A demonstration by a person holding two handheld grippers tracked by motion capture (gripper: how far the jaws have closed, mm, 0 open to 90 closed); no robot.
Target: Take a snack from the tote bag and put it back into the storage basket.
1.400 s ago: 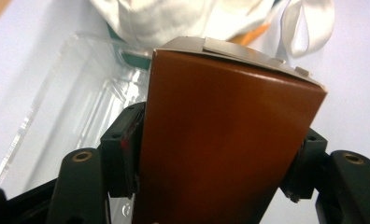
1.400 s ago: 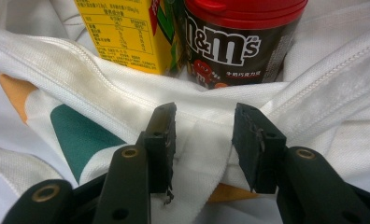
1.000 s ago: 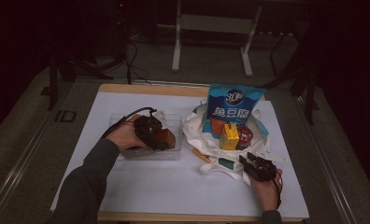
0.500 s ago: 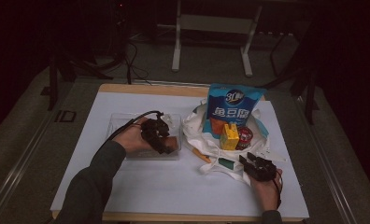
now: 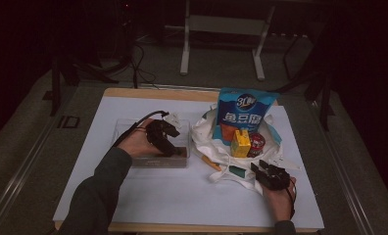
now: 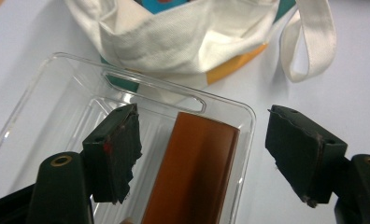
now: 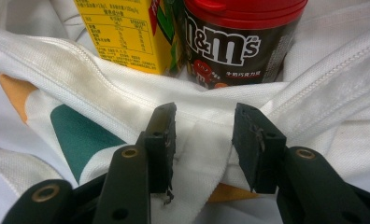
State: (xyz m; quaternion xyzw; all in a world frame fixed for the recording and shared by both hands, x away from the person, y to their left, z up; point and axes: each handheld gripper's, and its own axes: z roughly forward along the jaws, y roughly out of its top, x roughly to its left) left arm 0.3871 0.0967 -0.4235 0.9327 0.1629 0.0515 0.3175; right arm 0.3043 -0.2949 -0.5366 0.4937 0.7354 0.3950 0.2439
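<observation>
Unpacking of the white cloth bag point(image 5: 216, 147) into the clear plastic tray point(image 5: 133, 128) appears to be the work in hand, and the step now seems to be the release of a brown box point(image 6: 192, 168) into that tray. The box is seen lying along the tray's floor near its right wall, between the released jaws of the left tongs point(image 6: 216, 154), whose pads stand clear of it; these jaws have just been opening. The right tongs point(image 7: 204, 135) are set half apart around a fold of the bag's cloth near its rim, but whether the fold is truly pinched cannot be told. A yellow carton point(image 7: 122, 32) and a red-lidded candy jar point(image 7: 239, 37) are seen upright in the bag just beyond. Next, the left tongs would probably have to be lifted clear of the tray and brought across to the bag for another item while its mouth is steadied. Compared with a second ago, the left hand has shifted slightly within the tray, and the right hand is unchanged.
</observation>
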